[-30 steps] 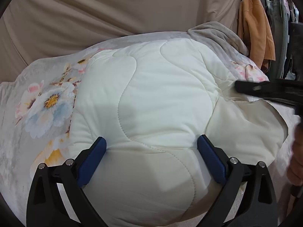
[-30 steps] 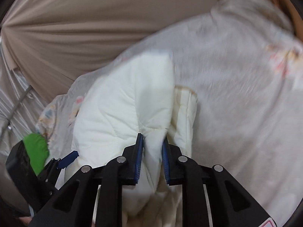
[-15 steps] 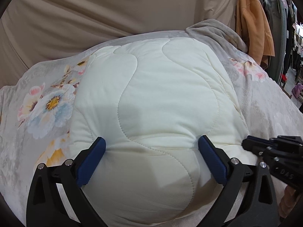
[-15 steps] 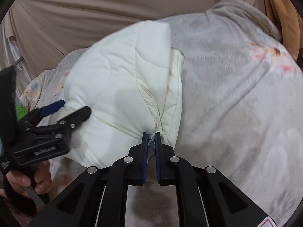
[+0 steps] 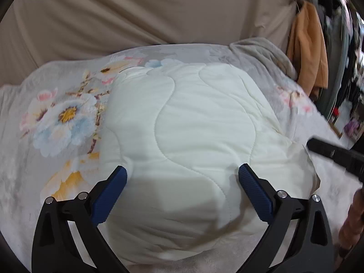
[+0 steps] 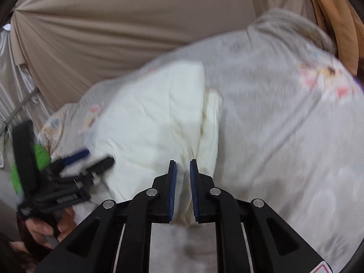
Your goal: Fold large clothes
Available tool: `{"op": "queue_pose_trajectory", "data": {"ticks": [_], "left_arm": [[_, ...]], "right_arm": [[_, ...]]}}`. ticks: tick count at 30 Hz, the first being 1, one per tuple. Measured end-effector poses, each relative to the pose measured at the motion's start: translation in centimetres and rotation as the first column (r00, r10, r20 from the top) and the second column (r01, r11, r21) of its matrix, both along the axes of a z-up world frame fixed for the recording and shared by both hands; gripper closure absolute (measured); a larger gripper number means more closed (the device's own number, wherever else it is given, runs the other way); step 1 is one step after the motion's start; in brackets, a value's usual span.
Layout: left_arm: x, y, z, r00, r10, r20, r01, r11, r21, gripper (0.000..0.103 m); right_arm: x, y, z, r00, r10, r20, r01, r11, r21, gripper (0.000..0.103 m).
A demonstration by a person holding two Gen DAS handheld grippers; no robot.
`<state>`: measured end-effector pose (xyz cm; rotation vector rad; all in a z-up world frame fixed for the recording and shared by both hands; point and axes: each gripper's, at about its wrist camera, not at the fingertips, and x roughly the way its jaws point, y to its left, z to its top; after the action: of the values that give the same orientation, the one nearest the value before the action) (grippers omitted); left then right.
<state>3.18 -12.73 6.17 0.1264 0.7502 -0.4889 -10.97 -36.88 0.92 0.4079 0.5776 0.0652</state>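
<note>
A cream quilted garment (image 5: 193, 118) lies folded into a thick pad on the floral grey blanket (image 5: 63, 118). My left gripper (image 5: 182, 169) hangs over its near part, open wide, nothing between the blue pads. In the right wrist view the garment (image 6: 147, 118) shows its folded right edge, blurred. My right gripper (image 6: 183, 166) is at the near corner of that edge. Its jaws are opening, a narrow gap between them. Cream fabric shows in the gap, but the pads do not press on it. The left gripper (image 6: 97, 157) appears at the left, held by a hand (image 6: 43, 227).
Beige curtain (image 5: 136, 11) hangs behind the bed. An orange garment (image 5: 307, 45) hangs at the back right beside dark racks. The grey blanket (image 6: 284, 113) spreads bare to the right of the cream pad. A green object (image 6: 41, 157) sits at the far left.
My right gripper held a thick fold, closed to a sliver at the corner, and now stands wider. The left gripper drew back and up, so more blanket shows behind the garment.
</note>
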Motion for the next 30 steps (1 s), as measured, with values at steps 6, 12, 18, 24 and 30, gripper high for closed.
{"op": "queue_pose_trajectory", "data": {"ticks": [6, 12, 18, 24, 30], "left_arm": [[1.5, 1.3, 2.5, 1.000, 0.023, 0.017, -0.022, 0.998, -0.066, 0.007], [3.9, 0.2, 2.3, 1.000, 0.013, 0.023, -0.012, 0.999, -0.031, 0.007], [4.7, -1.1, -0.1, 1.000, -0.005, 0.017, 0.005, 1.000, 0.006, 0.005], [5.2, -0.9, -0.8, 1.000, 0.023, 0.003, -0.023, 0.999, 0.027, 0.005], [5.1, -0.6, -0.7, 1.000, 0.029, 0.000, -0.029, 0.999, 0.016, 0.005]], "right_arm": [[9.0, -0.7, 4.0, 0.999, -0.032, -0.032, 0.030, 0.998, -0.059, 0.090], [19.3, -1.9, -0.8, 0.970, -0.067, -0.233, 0.061, 0.998, -0.032, 0.093], [21.4, -4.5, -7.2, 0.951, -0.050, -0.305, 0.089, 0.989, 0.118, 0.097], [16.2, -4.5, -1.5, 0.986, -0.066, -0.155, 0.083, 0.990, 0.110, 0.088], [5.8, 1.0, 3.1, 0.997, 0.044, -0.066, -0.052, 0.991, -0.126, 0.088]]}}
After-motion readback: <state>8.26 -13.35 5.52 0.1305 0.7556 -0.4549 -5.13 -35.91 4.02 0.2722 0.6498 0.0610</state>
